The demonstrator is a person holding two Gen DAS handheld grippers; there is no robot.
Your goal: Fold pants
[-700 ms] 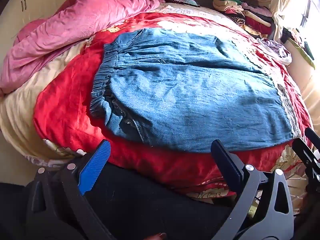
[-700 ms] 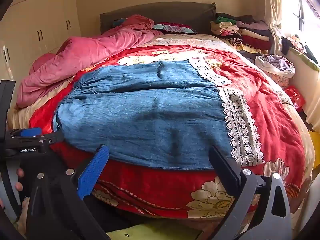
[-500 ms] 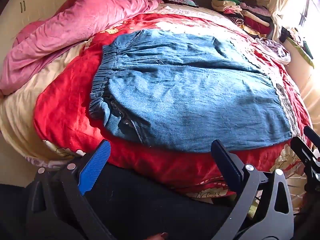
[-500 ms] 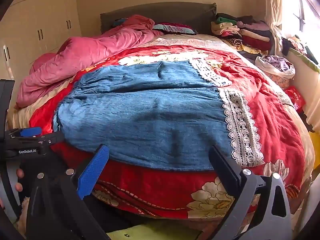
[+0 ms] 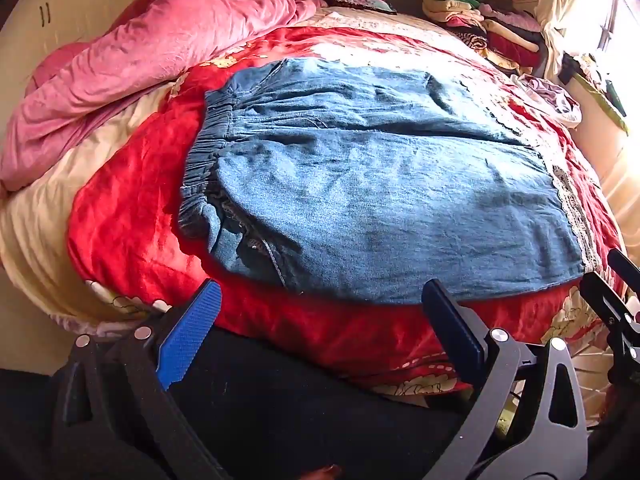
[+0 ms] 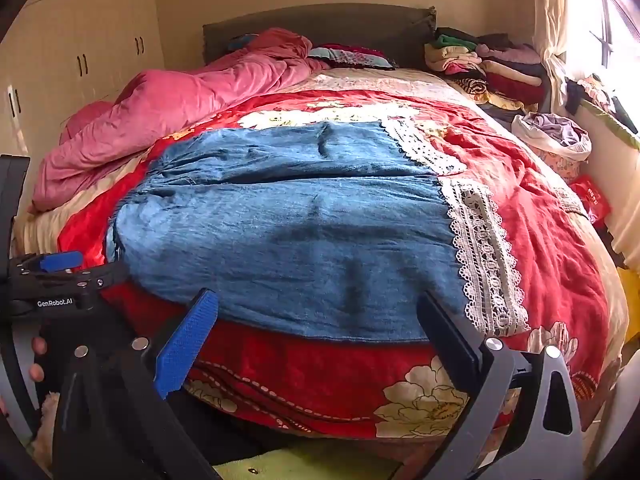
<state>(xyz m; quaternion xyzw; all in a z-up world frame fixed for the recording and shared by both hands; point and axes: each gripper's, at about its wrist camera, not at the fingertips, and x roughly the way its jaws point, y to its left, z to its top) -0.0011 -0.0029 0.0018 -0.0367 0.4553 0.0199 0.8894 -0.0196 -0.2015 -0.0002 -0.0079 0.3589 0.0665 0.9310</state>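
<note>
Blue denim pants (image 5: 380,196) lie spread flat on a red floral blanket (image 5: 132,208), waistband at the left, white lace cuffs (image 6: 484,260) at the right. My left gripper (image 5: 320,300) hangs open just off the pants' near edge, by the waist end, with nothing between its fingers. The right gripper (image 6: 320,308) is open too, at the near edge toward the cuff end, and it grips nothing. In the right wrist view the left gripper (image 6: 60,276) shows at the left border.
A pink quilt (image 6: 172,108) is bunched along the bed's left side. Folded clothes (image 6: 488,64) are stacked at the back right by the headboard. A bag of laundry (image 6: 556,136) sits at the right by the window. Wardrobe doors (image 6: 76,56) stand left.
Both views have crept slightly forward toward the bed. The pants lie as before and both grippers stay open.
</note>
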